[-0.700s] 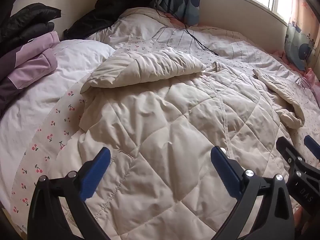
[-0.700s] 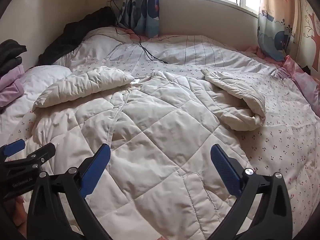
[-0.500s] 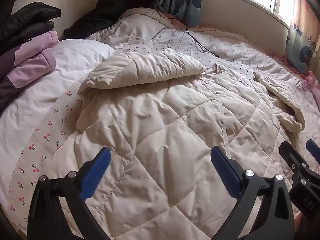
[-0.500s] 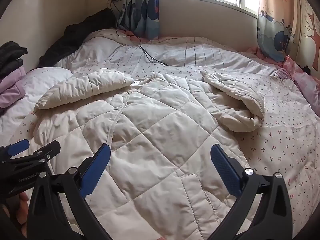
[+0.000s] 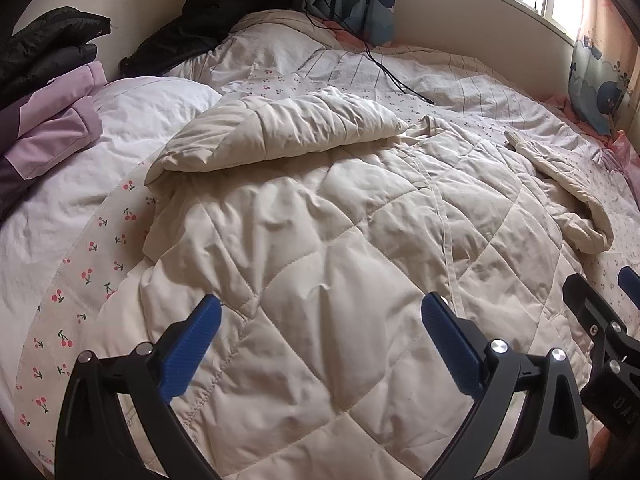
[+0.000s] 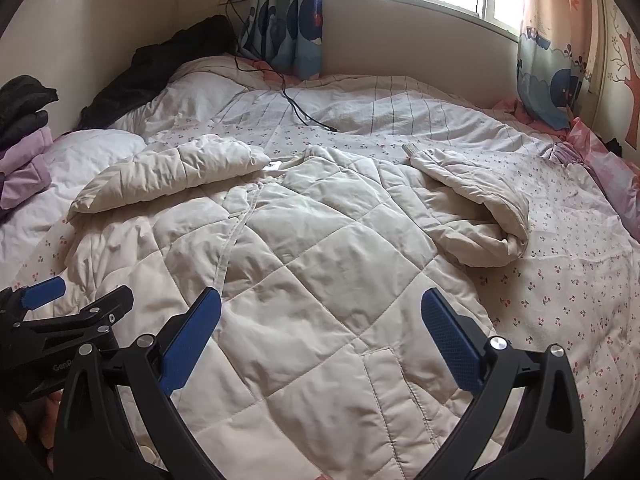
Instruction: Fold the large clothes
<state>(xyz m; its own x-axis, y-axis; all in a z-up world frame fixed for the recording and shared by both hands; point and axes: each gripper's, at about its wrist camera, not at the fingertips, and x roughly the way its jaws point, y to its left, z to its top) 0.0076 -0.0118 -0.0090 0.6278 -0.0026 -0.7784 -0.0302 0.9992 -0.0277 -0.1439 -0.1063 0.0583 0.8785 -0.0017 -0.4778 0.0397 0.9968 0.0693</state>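
A large cream quilted coat lies spread front-up on the bed. Its left sleeve is folded inward across the shoulder; its right sleeve is bent back beside the body. My left gripper hovers open above the coat's lower left part, nothing between its blue pads. My right gripper hovers open over the lower right part, also with nothing between its pads. Each gripper shows at the edge of the other's view: the right gripper, the left gripper.
The bed has a cherry-print cover and a white pillow. Folded lilac and dark clothes pile at the left. A black jacket lies by the wall; a black cable trails across the bedding. Curtains and a window stand behind.
Both grippers have drifted slightly forward over the coat and stayed open. The coat has not moved.
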